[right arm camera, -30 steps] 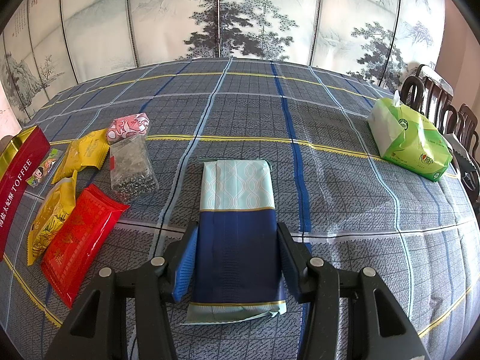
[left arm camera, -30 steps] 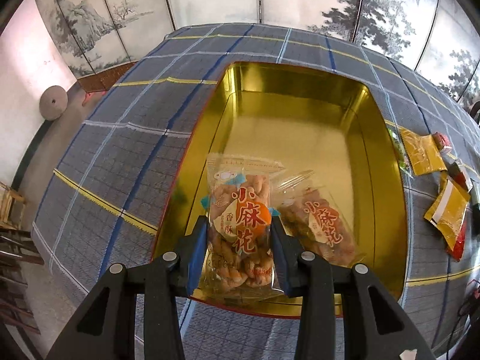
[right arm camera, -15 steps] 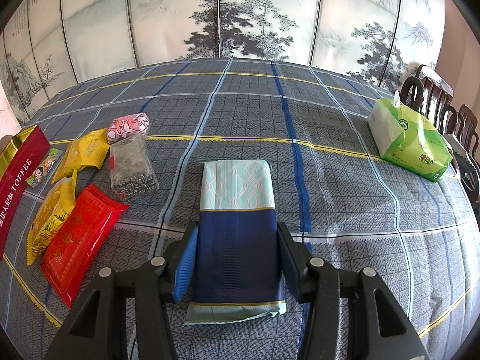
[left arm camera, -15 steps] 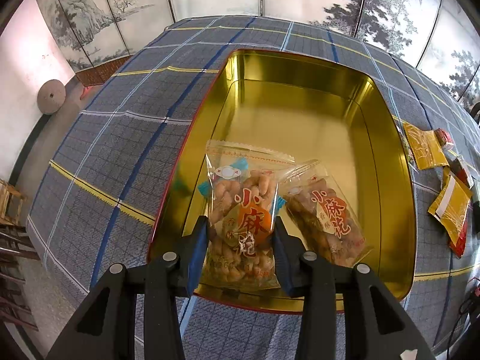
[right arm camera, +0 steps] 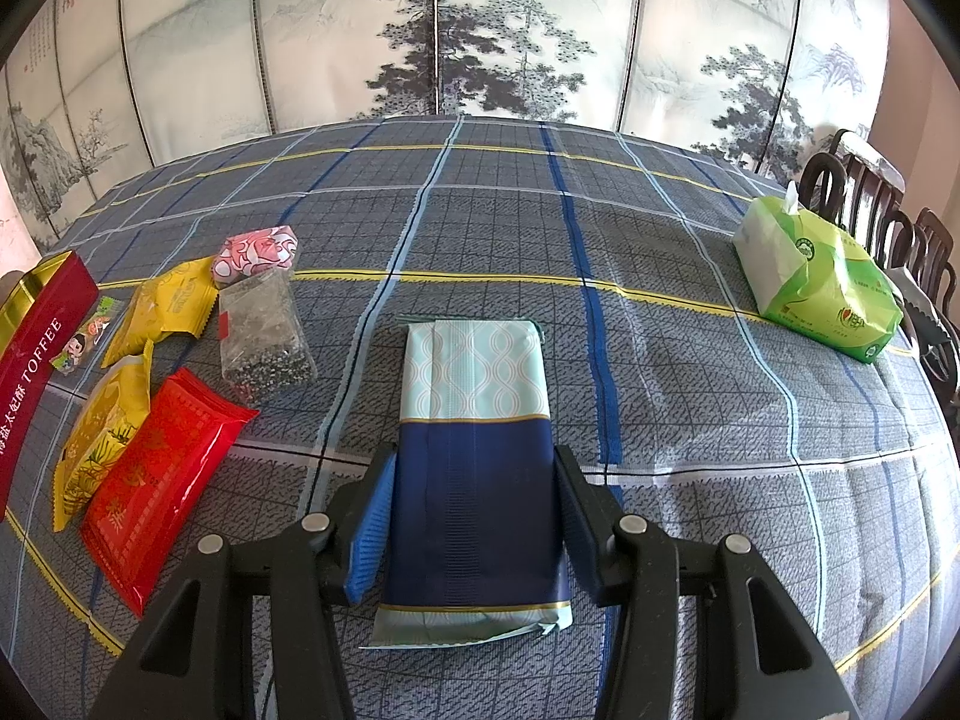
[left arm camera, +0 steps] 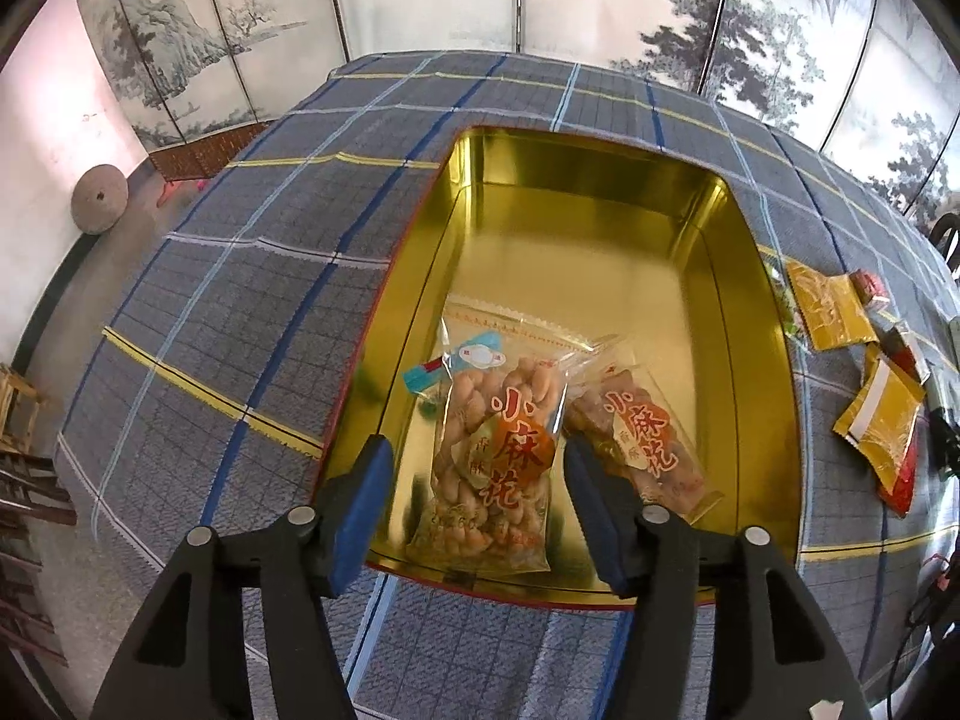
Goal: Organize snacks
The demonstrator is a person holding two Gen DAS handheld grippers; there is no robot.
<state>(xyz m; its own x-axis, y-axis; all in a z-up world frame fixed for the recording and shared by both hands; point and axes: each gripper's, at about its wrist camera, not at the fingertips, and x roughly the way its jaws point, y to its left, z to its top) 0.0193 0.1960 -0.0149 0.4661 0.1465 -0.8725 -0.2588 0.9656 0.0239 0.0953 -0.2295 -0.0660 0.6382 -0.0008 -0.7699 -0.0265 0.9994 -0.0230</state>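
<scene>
1. Two clear bags of fried dough twists lie in the gold tin [left arm camera: 600, 276]: the nearer twist bag [left arm camera: 498, 456] sits at the tin's near wall, the second twist bag [left arm camera: 642, 444] just beside it on the right.
2. The left claw [left arm camera: 477, 504] stands apart, its blue pads clear of the nearer twist bag on both sides; its jaws have just been opening, with the bag lying loose between them.
3. A second ago that bag was pinched upright between the pads; now it lies flat on the tin floor, released.
4. The right claw [right arm camera: 474, 522] is closed on the blue-and-mint packet [right arm camera: 474, 456], which rests on the bench [right arm camera: 690, 420]; nothing there differs from the earlier frame.
5. The twist bags look light, crinkly and slippery, with brittle contents; I would take them across the filled middle, gently.
6. The packet seems soft and flat, so a mid-body pinch suits it.
</scene>
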